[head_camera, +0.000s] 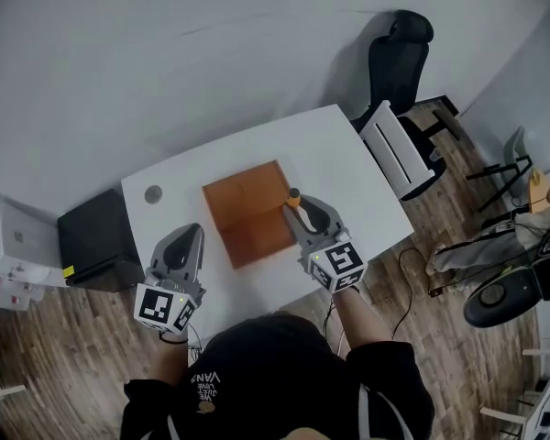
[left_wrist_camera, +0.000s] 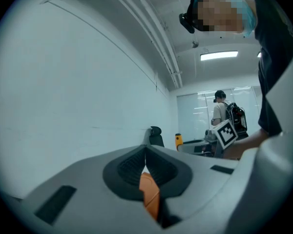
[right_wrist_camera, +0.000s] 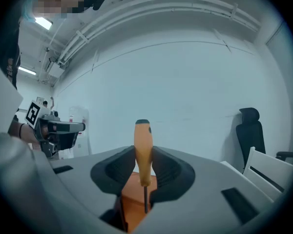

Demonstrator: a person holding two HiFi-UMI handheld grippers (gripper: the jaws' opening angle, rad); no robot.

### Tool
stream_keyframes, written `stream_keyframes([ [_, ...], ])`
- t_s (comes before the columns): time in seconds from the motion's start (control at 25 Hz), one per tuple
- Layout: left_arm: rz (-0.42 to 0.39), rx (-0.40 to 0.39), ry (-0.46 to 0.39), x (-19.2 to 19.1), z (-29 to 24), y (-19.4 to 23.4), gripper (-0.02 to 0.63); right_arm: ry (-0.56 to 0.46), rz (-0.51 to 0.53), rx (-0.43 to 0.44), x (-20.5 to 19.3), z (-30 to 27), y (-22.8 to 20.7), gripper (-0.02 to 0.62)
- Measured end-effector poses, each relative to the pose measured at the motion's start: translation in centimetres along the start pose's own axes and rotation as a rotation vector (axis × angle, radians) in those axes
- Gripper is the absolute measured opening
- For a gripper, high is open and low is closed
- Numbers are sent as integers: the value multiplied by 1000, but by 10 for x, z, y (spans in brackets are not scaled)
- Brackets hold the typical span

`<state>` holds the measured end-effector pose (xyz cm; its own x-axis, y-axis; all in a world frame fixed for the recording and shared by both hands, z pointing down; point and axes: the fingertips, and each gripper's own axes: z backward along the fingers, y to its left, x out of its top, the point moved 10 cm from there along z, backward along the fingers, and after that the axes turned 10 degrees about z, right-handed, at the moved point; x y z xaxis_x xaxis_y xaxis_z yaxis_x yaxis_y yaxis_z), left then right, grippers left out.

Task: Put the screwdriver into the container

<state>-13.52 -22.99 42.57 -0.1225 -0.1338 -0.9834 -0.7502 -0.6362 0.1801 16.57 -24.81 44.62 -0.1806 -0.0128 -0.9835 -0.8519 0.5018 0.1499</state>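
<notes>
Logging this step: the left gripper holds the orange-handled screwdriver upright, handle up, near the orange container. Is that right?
Wrong gripper. The right gripper holds the orange-handled screwdriver upright, handle up, near the orange container; its jaws clamp the handle. The right gripper view shows it. The left gripper holds nothing.
</notes>
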Motion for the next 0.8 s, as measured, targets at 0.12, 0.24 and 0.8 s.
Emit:
stream_keyframes([
  [0.12, 1, 13, 10, -2, 0, 2, 14, 39, 22, 27, -11, -11, 1, 114],
  [0.24, 4, 21, 15, -4, 0, 2, 14, 73, 41, 51, -21, -19, 3, 114],
  [0.8, 12, 23, 18, -7, -3, -7, 14, 234, 92, 136, -69, -44, 16, 114],
])
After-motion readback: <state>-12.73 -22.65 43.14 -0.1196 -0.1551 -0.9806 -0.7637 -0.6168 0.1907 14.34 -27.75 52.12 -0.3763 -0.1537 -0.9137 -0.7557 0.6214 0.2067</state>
